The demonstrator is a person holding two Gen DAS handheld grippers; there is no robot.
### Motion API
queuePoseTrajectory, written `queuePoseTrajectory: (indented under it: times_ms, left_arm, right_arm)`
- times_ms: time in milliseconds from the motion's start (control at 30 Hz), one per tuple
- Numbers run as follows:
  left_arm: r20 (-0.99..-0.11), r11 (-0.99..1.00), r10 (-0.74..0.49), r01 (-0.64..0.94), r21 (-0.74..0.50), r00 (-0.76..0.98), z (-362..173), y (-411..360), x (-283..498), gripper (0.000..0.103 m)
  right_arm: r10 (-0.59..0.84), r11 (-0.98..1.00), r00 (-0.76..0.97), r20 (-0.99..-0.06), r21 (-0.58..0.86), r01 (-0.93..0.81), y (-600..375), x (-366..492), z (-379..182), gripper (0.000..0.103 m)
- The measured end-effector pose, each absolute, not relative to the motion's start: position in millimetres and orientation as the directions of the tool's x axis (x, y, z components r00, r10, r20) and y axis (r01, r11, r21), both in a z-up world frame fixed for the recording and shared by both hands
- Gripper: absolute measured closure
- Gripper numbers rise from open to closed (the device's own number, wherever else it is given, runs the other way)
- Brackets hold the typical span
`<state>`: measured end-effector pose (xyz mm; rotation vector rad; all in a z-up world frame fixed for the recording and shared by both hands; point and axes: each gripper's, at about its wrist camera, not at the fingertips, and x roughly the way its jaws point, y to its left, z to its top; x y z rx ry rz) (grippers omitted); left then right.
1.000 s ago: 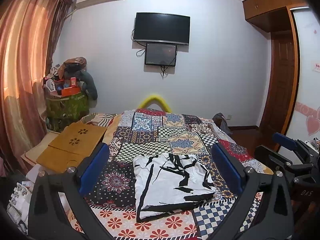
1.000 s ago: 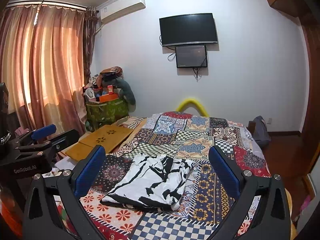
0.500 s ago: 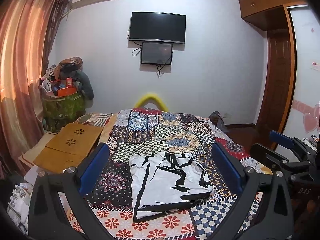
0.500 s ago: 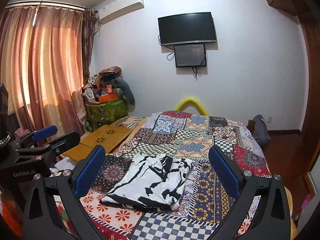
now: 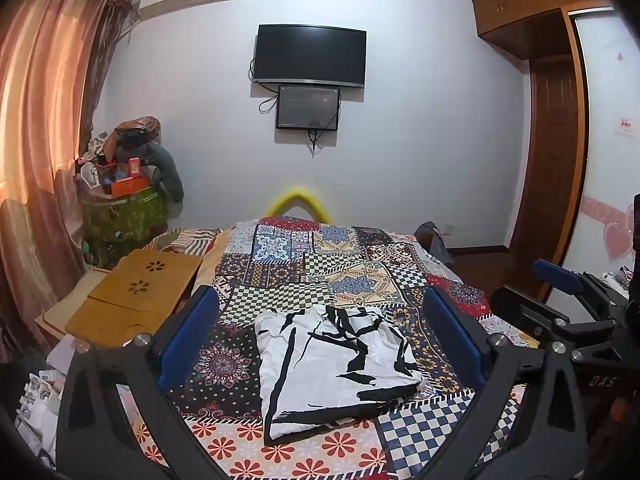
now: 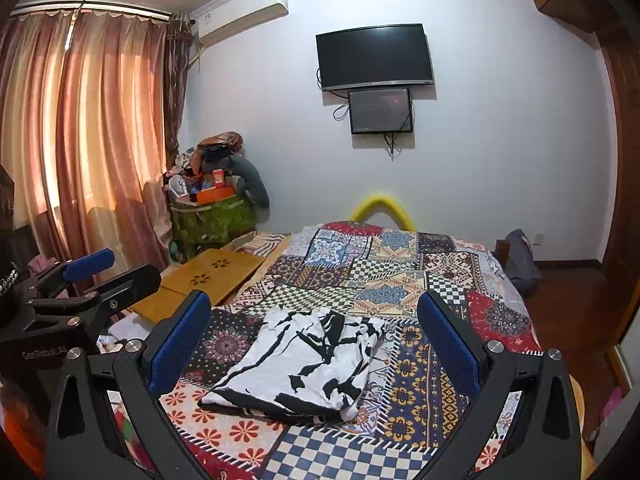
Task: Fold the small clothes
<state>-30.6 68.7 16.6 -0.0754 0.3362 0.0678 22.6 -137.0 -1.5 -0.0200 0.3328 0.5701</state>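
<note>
Lying folded on the patchwork bedspread, the white garment with black strokes is sitting between and just beyond the two blue-padded fingers of the left gripper, a little nearer the right-hand finger than the left-hand one. Those fingers are standing spread wide and are gripping nothing; the cloth is lying below them, apart from both pads.

From the other camera, the right gripper is likewise hanging with its fingers held far apart and empty, and the same garment is resting between them, its folded edge running toward the left-hand finger and its looser, rumpled end pointing toward the right-hand finger. Neither pad is touching the fabric.

Beyond the left-hand finger in both views, a wooden lap desk is lying at the edge of the bed. Straight ahead past the fingertips, a dark wall television is hanging above a smaller screen. Each gripper is showing at the side of the other's view: the right one outside the left tool's right-hand finger, the left one outside the right tool's left-hand finger.
</note>
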Motion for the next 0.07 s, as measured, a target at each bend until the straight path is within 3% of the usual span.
queuePoseTrajectory:
  times_ms: [67]
  left_arm:
    - [-0.336, 0.995, 0.056, -0.082, -0.062, 0.94, 15.9, 69.0, -30.3, 0.0]
  right_arm:
    - [0.527, 0.843, 0.789, -0.316, 0.073, -0.533, -136.4, 22.9, -1.3, 0.0]
